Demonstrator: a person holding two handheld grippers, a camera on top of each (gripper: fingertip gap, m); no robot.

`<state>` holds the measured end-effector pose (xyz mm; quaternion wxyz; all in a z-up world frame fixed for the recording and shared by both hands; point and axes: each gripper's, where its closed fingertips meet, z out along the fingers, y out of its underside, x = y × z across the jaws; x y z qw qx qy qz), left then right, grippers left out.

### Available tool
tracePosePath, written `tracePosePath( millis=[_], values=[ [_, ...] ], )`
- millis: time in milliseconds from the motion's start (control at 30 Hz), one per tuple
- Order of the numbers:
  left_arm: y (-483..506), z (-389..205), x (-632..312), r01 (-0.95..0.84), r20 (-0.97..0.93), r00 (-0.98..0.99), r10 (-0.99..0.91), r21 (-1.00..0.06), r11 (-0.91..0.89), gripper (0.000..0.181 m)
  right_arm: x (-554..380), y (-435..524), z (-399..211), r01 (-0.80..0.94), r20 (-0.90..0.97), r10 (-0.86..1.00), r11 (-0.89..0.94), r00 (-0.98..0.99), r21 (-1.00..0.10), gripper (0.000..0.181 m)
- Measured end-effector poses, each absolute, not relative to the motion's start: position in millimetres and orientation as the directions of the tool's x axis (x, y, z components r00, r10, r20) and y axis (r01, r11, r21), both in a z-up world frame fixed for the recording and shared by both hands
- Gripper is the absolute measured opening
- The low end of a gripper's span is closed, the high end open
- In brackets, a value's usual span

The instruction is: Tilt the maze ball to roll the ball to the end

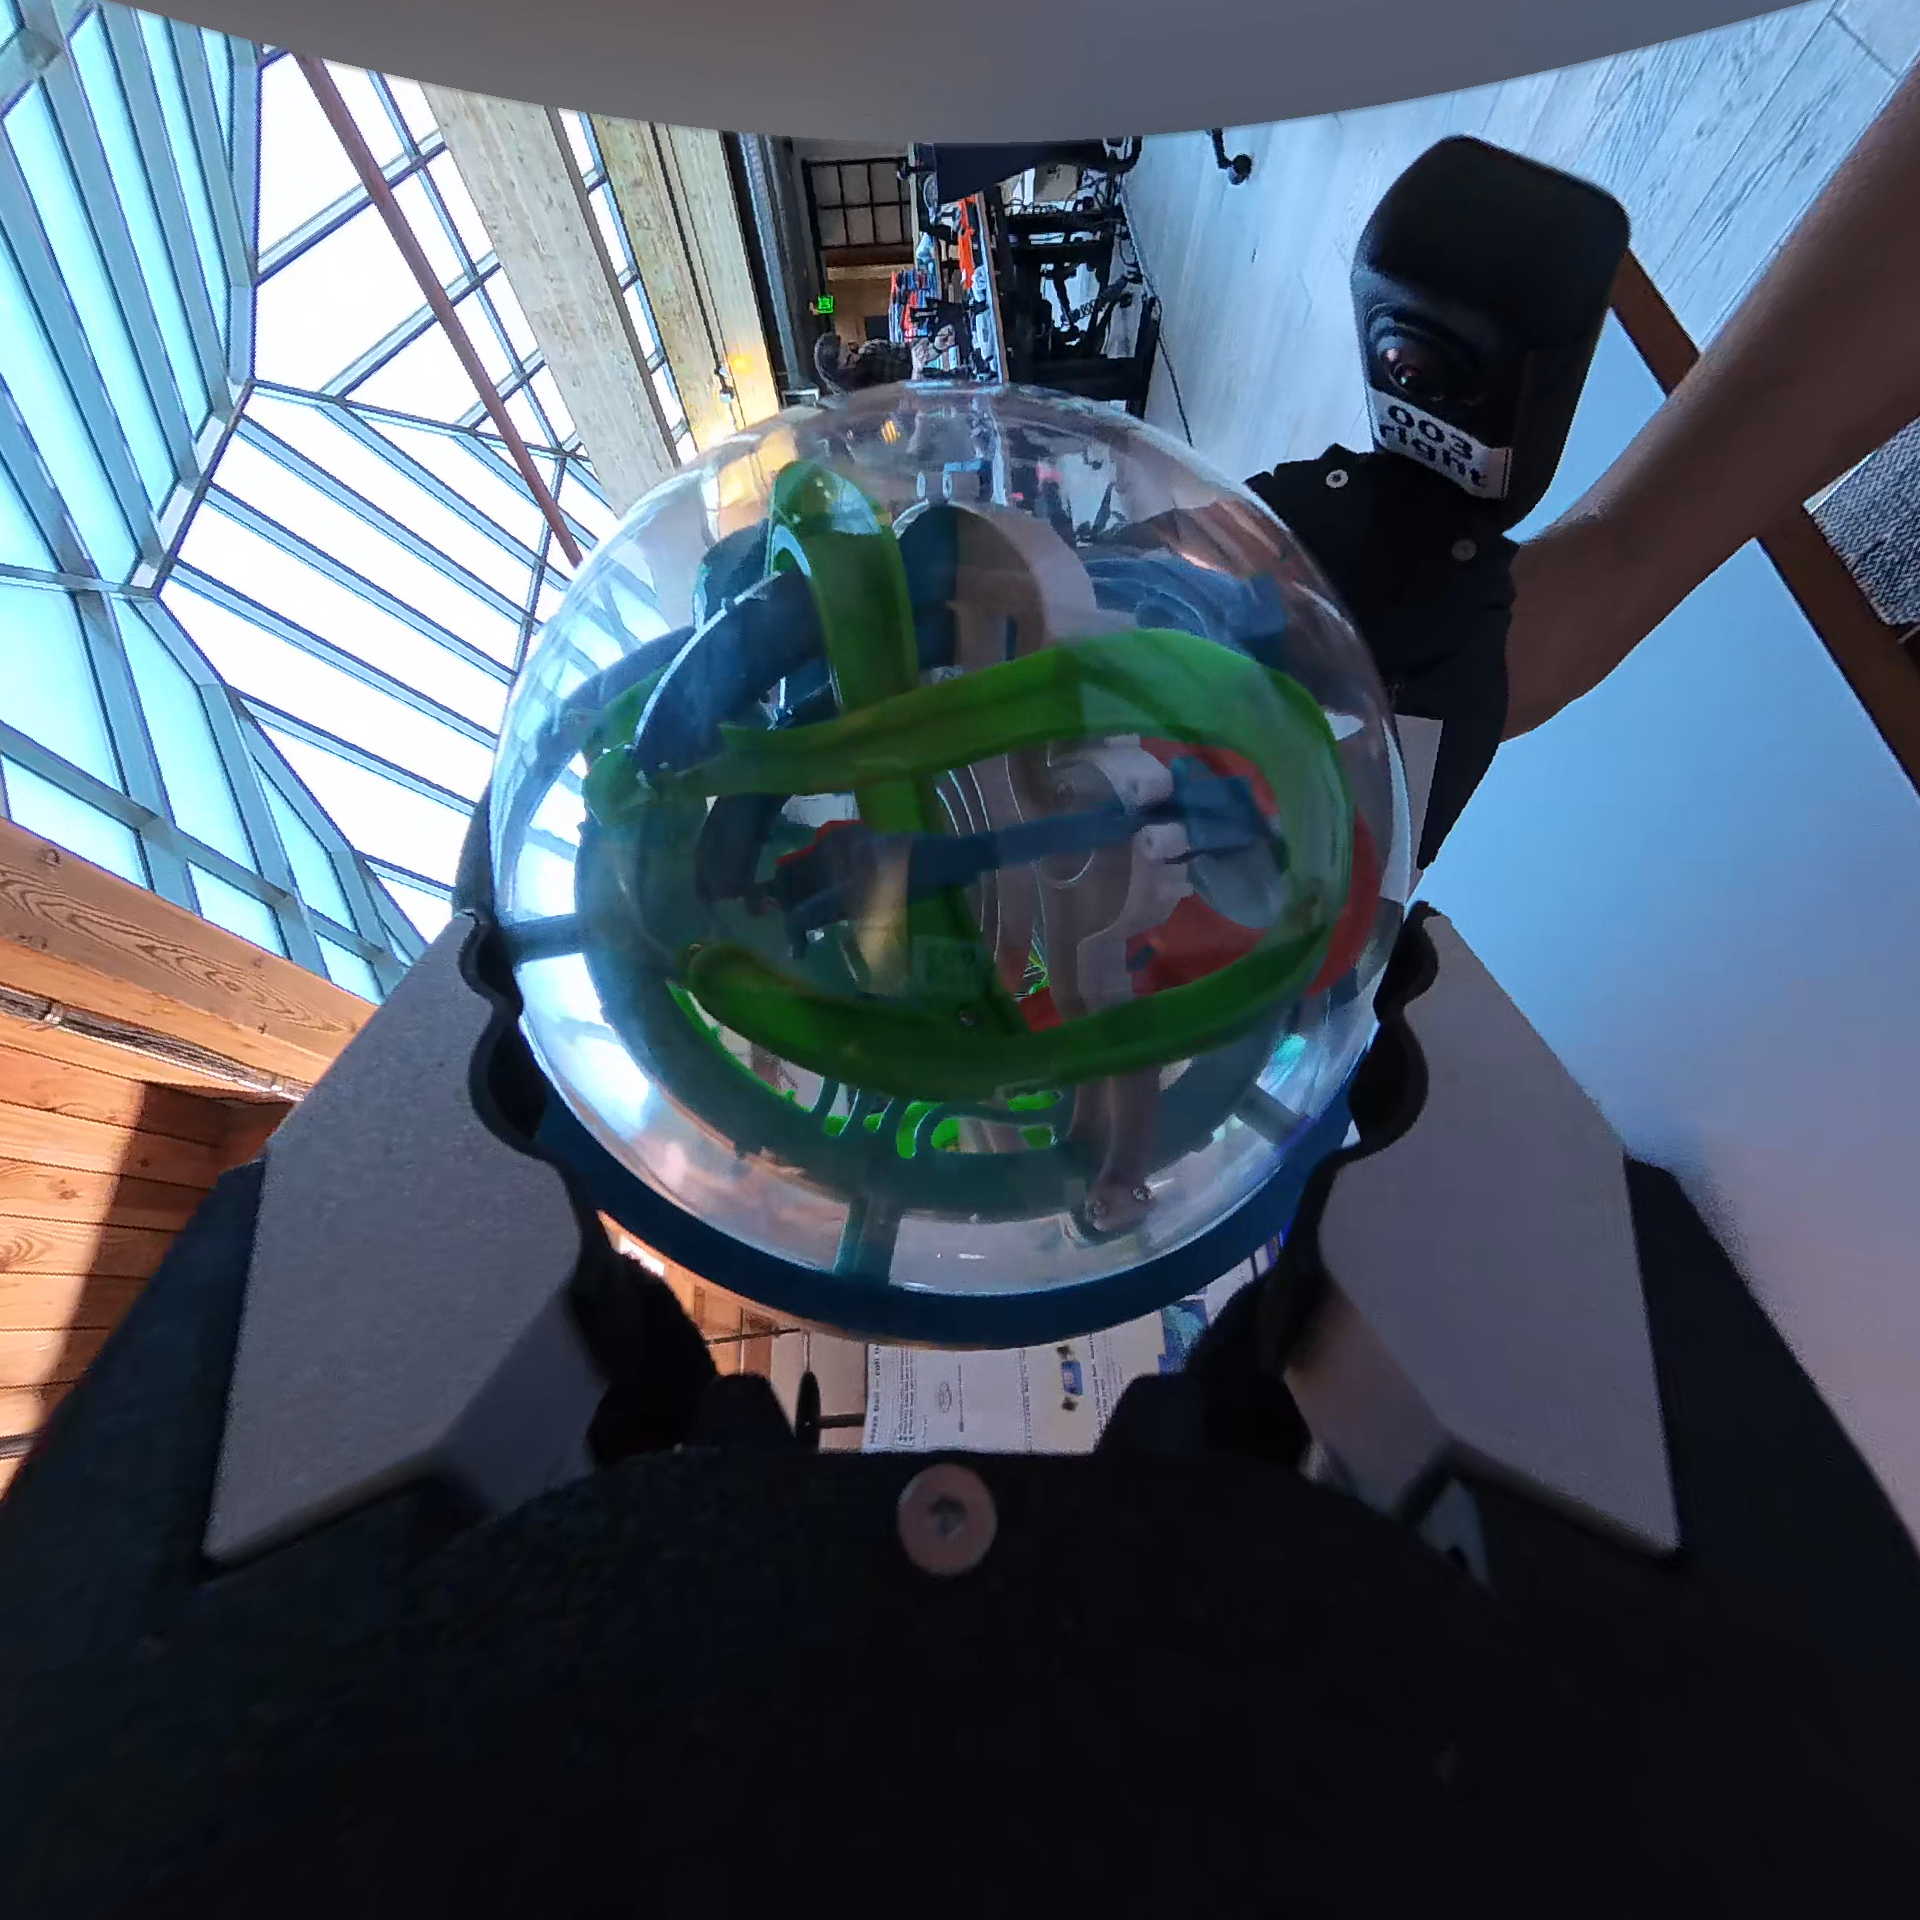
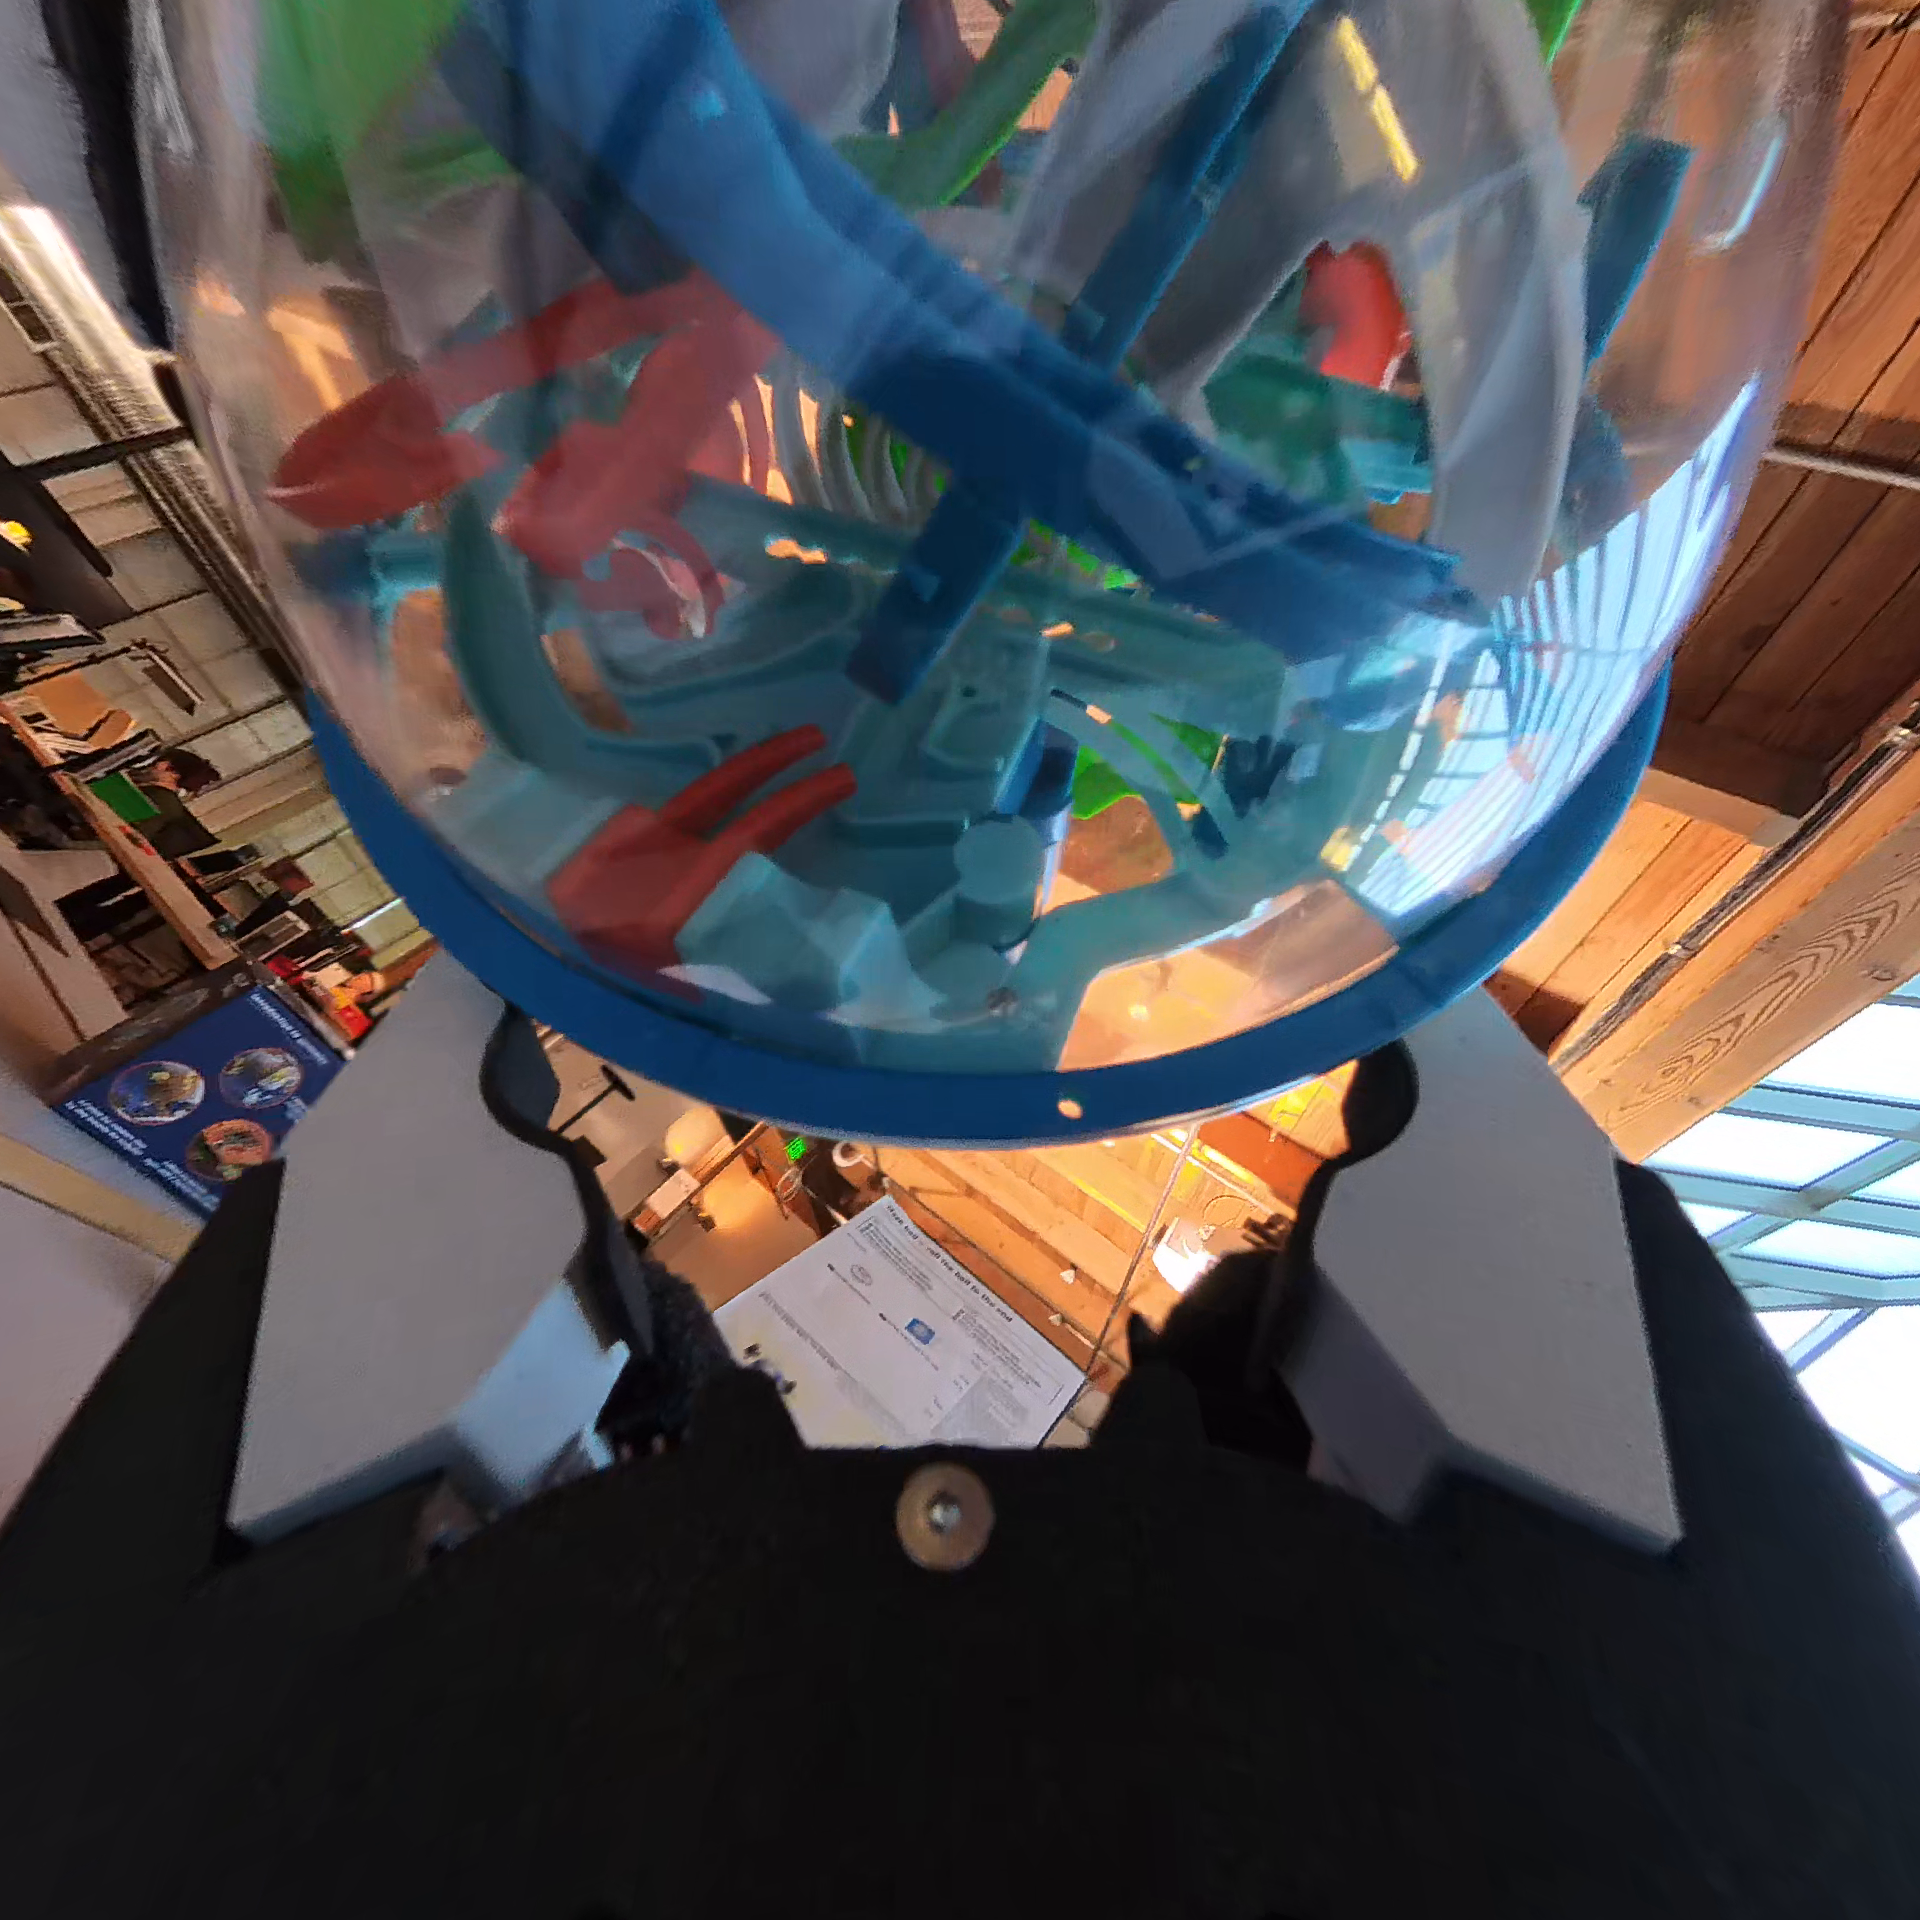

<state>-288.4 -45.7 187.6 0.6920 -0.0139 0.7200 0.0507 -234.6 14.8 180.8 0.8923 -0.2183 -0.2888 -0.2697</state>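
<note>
Clear plastic forms the shell of the maze ball [image 1: 951, 862], which is lifted off any surface and held between the two hand-held grippers. Taking the ball as the landmark and moving left to right in the left wrist view: a glazed roof with pale frames [image 1: 239, 499] lies to its left, with wooden planking [image 1: 114, 1122] below that. The left gripper [image 1: 951, 935] clasps the ball, its grey fingers [image 1: 384, 1174] pressing against the ball's two sides just above the blue equator ring [image 1: 935, 1314]. Green, blue, red and grey tracks cross inside the shell; the small rolling ball cannot be made out. To the ball's upper right sits the right gripper [image 1: 1392, 665], with its black camera housing [image 1: 1486, 312] and a bare forearm [image 1: 1714, 488] behind it.

In the right wrist view, a blue poster [image 2: 197, 1101] lies to the ball's lower left. The maze ball [image 2: 935, 499] fills the upper frame, and the right gripper [image 2: 951, 1049] has its fingers [image 2: 416, 1195] spread wide, meeting the ring [image 2: 935, 1091] at the ball's bottom edge; whether they press on it I cannot tell. A printed sheet [image 2: 904, 1340] shows beneath the ball, and wooden boards [image 2: 1766, 727] lie to its right.
</note>
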Motion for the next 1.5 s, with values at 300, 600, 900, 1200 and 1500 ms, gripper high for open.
tracePosePath(
  millis=[300,600,900,1200,1500],
  values=[
    [-50,189,-285,-0.096,-0.993,-0.034,0.114,0.117,0.988,0.156,-230,11,187,0.619,0.614,-0.402,0.764,0.679,-0.184,0.152],
    [-55,191,-280,-0.094,-0.992,-0.057,0.114,0.119,0.988,0.156,-228,9,187,0.587,0.603,-0.372,0.783,0.705,-0.204,0.152],
    [-51,187,-270,-0.113,-0.992,-0.112,0.055,0.068,0.991,0.156,-227,24,174,0.485,0.582,-0.241,0.819,0.777,-0.308,0.151],
    [-35,174,-263,-0.177,-0.982,-0.189,-0.018,0.016,0.984,0.156,-233,52,150,0.364,0.545,-0.074,0.817,0.835,-0.448,0.151],
    [-3,158,-260,-0.251,-0.876,-0.165,-0.452,-0.406,0.879,0.156,-239,56,107,0.174,0.486,0.247,0.723,0.839,-0.669,0.151]
  ],
)
